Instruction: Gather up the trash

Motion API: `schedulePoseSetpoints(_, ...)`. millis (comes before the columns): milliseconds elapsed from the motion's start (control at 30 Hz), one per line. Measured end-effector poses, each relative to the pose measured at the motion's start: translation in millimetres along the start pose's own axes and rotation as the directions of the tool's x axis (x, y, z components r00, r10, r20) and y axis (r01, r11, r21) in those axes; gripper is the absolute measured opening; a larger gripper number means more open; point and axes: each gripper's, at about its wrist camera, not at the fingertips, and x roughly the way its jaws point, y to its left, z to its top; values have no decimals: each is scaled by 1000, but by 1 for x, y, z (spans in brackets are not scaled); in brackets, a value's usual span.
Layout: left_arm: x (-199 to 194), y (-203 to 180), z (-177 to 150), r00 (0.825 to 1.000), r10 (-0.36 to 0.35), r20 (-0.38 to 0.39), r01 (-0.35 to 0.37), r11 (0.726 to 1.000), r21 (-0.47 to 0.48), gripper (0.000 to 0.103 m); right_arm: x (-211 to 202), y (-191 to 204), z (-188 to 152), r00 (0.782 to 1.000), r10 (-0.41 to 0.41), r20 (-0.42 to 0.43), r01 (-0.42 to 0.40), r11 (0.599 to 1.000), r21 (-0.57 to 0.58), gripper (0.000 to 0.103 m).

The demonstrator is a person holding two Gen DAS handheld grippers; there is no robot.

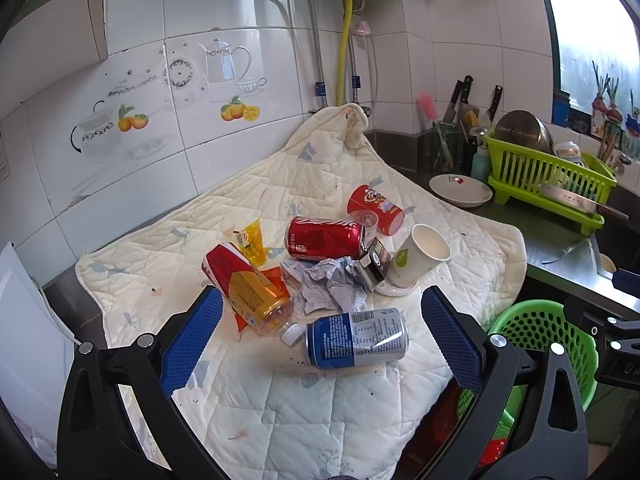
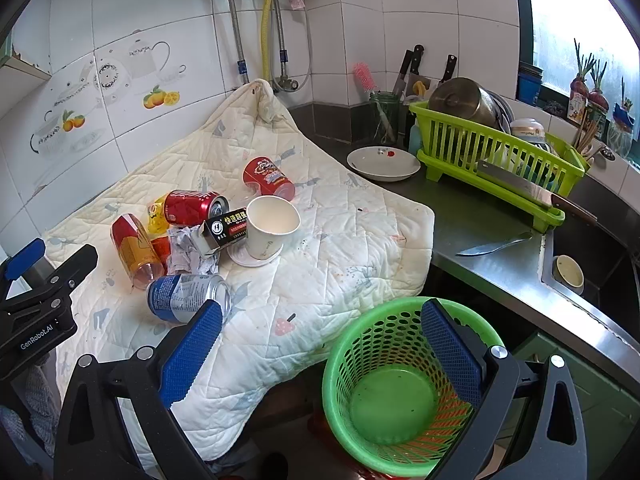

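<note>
left tool (image 1: 322,332) agape | blue can (image 1: 357,338) between (untouched) | basket (image 2: 394,384) empty

Daylight enters from the window (image 1: 592,28) at upper right, overexposed to white in both views. Glossy wall tiles (image 1: 240,4) carry soft reflections. Shadows on the quilted cloth (image 2: 320,240) are faint. Fisheye distortion bends tile lines; corners vignette black. Focus is sharp throughout.

Both wrist views look down, close — sharing quilted mat (image 1: 304,400), green basket (image 2: 384,408)
</note>
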Motion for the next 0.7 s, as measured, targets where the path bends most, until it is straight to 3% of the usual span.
schedulePoseSetpoints(333,7,6,0,1000,12,-4,-12,1000,-5,98,7,5,2,1000,12,-13,-12,1000,-10,96)
schedulePoseSetpoints(700,18,42,-11,998,44,-36,-46,998,-37,96,34,27,12,997,74,-34,-76,995,-64,96)
